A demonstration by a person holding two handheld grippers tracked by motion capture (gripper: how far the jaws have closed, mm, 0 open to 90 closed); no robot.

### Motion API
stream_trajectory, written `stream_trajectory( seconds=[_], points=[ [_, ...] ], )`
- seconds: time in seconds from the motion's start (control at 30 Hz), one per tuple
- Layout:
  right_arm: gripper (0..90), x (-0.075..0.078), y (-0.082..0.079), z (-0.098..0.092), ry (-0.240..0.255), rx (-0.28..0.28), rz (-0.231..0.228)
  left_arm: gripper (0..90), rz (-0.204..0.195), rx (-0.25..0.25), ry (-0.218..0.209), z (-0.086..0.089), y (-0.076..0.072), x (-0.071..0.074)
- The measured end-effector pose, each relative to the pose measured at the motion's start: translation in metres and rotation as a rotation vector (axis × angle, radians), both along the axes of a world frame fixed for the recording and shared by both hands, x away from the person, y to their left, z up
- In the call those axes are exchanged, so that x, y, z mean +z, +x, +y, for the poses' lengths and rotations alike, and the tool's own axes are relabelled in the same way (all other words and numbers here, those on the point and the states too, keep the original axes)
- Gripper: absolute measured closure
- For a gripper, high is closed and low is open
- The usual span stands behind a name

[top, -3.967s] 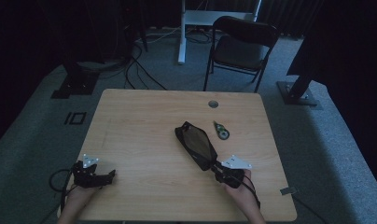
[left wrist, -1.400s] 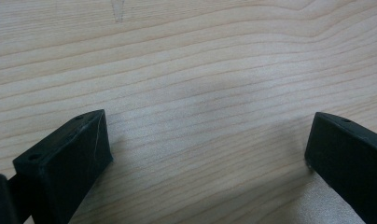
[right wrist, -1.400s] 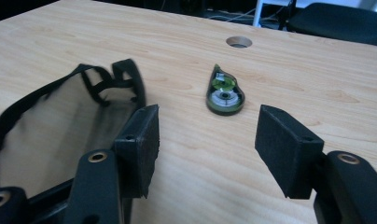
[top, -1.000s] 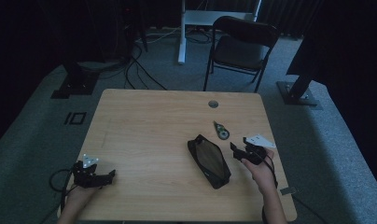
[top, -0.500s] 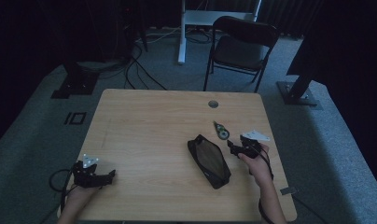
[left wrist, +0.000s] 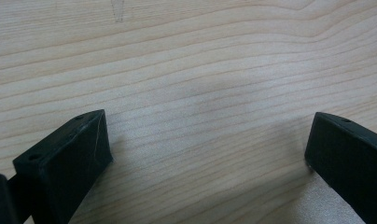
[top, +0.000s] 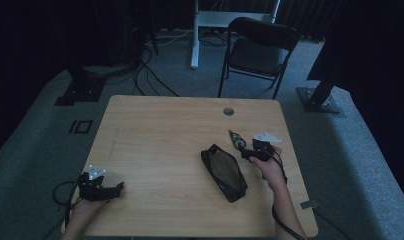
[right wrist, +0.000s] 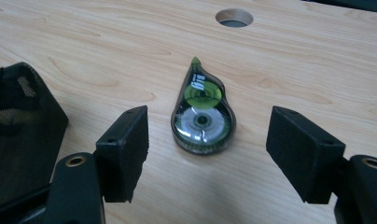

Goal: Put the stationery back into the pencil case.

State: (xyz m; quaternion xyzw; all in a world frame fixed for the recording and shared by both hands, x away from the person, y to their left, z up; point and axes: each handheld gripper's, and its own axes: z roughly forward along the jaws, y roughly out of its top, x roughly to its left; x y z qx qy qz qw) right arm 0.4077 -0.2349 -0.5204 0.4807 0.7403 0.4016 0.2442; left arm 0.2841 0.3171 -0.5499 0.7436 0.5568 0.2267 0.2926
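Our right gripper lines up on a correction tape dispenser, jaws spread.

We see the dispenser lying flat on the wooden table, between and just ahead of the jaws, which have just been opening and touch nothing. Its clear shell shows a green reel and a grey one; the white writing on it is too small for us to read. A black mesh pouch lies just beside it. Our left gripper rests spread over bare wood near the table's front left corner.
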Motion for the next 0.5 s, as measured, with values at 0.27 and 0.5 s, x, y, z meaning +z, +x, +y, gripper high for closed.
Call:
stream_trajectory(
  seconds=[0.27, 0.5],
  points=[
    [27.0, -0.003, 0.015, 0.008, -0.016, -0.007, 0.025, 0.2, 0.0, 0.0, 0.0, 0.0, 0.0, 0.0],
    [27.0, -0.004, 0.029, 0.011, -0.02, -0.021, 0.042, 0.2, 0.0, 0.0, 0.0, 0.0, 0.0, 0.0]
  ],
)
